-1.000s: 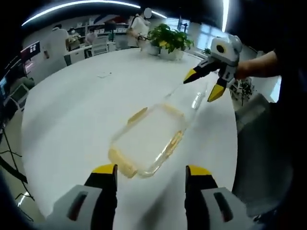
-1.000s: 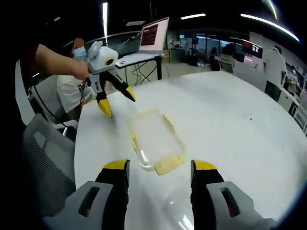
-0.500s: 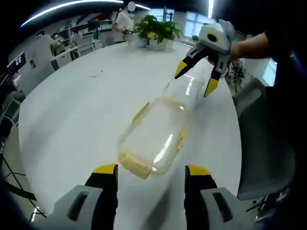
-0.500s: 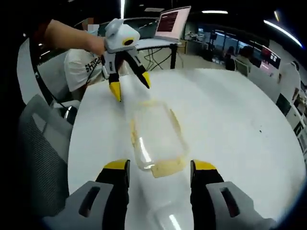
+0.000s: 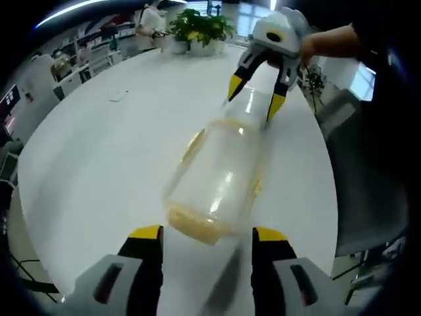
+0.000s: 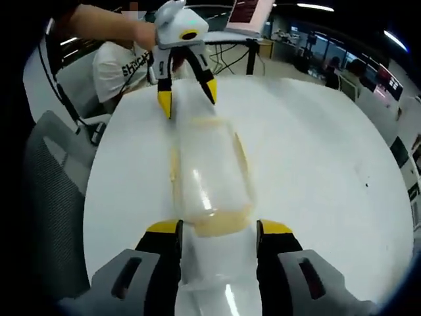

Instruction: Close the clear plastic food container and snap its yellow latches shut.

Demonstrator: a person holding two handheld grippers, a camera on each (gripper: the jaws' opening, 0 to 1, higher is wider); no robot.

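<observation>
The clear plastic container (image 5: pixel 217 174) lies lengthwise on the white round table (image 5: pixel 99 151), with yellow latches along its sides and a yellow latch (image 5: pixel 196 225) at the end nearest me. Its clear lid (image 5: pixel 258 108) stretches away from it toward my right gripper (image 5: pixel 253 99), whose open jaws straddle the lid's far end. My left gripper (image 5: pixel 207 236) is open just short of the near latch. In the right gripper view the container (image 6: pixel 209 174) runs away from my right gripper (image 6: pixel 217 229), open with the clear lid (image 6: pixel 217 266) between its jaws. My left gripper (image 6: pixel 187 92) is open over the far end.
Potted plants (image 5: pixel 197 26) stand at the table's far side. A small scrap (image 5: pixel 118 97) lies on the tabletop. Grey office chairs (image 6: pixel 52 191) (image 5: pixel 358 191) sit close to the table's edge. A seated person in a white shirt (image 6: pixel 122 62) and a laptop (image 6: pixel 253 10) are beyond.
Both grippers have closed in on the container from opposite ends. The right gripper's jaws, hanging above the table a second ago, now straddle the lid's end. Both stay open.
</observation>
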